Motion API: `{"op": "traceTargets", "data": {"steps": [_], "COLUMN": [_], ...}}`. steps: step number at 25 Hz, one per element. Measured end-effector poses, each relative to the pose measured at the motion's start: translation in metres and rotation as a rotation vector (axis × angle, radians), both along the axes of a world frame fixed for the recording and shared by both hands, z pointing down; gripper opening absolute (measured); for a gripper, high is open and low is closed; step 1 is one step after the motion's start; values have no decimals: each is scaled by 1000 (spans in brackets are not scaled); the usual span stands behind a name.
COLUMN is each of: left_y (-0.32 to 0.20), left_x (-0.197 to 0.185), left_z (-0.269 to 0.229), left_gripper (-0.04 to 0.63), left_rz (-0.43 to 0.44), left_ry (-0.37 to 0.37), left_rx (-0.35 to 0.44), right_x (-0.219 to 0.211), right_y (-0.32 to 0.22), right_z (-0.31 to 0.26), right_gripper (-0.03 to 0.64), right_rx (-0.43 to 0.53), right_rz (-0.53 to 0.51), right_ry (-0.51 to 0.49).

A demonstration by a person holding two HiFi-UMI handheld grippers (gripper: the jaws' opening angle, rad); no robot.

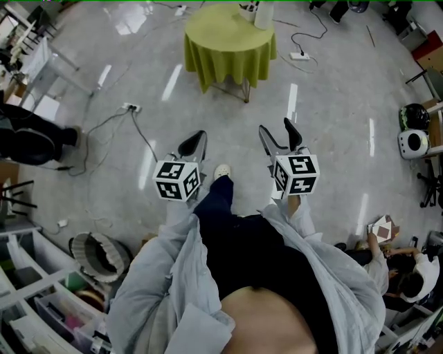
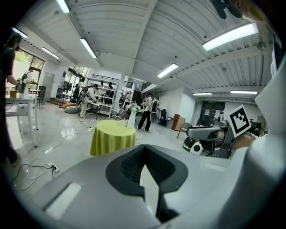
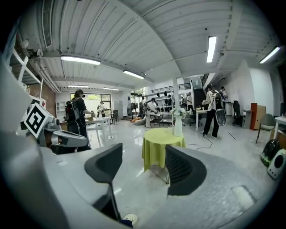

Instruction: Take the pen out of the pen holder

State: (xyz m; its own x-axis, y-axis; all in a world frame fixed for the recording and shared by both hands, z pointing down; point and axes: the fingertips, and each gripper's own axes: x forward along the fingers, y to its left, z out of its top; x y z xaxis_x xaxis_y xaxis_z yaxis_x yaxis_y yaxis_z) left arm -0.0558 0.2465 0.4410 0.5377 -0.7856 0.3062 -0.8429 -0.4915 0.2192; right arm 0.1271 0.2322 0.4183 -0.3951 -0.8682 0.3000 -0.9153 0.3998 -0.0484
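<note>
One small pen holder (image 1: 248,7) is seen at the far edge of the single round tabletop (image 1: 228,43), which is draped in a yellow-green cloth. Thin items stand in it, but separate pens cannot be told apart at this size. One white vase (image 1: 264,15) stands just beside the holder; in the gripper views it is shown upright with pale flowers in it (image 2: 132,117) (image 3: 178,125). The table stands well apart from both grippers, across a stretch of glossy grey floor (image 1: 332,117) on which two power strips (image 1: 131,107) (image 1: 299,55) and their cables lie. Two grippers are held side by side at waist height, each carrying one marker cube. The left gripper (image 1: 197,135) (image 2: 144,150) is pressed together, its dark pads meeting at the tips with nothing between them. The right gripper (image 1: 275,128) (image 3: 143,152) is spread wide and holds nothing; the table is seen through its gap. One white shoe (image 1: 221,171) is visible between the two grippers.
</note>
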Motion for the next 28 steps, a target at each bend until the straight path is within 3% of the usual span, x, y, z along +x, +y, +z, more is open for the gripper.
{"op": "traceTargets", "data": {"steps": [17, 23, 28], "left_y": [-160, -183, -178], "left_x": [-42, -55, -60], "left_z": [-26, -27, -9], "left_gripper": [18, 18, 18], "left_rz": [28, 28, 30], "left_ry": [-5, 4, 11], "left_rx": [61, 64, 3], "right_x": [-39, -51, -60], "right_y": [-148, -170, -170], "right_z": [-19, -12, 2], "right_gripper": [284, 281, 279], "right_rx": [34, 32, -21], "right_rz": [29, 40, 34], "right_ry": [-8, -16, -6]}}
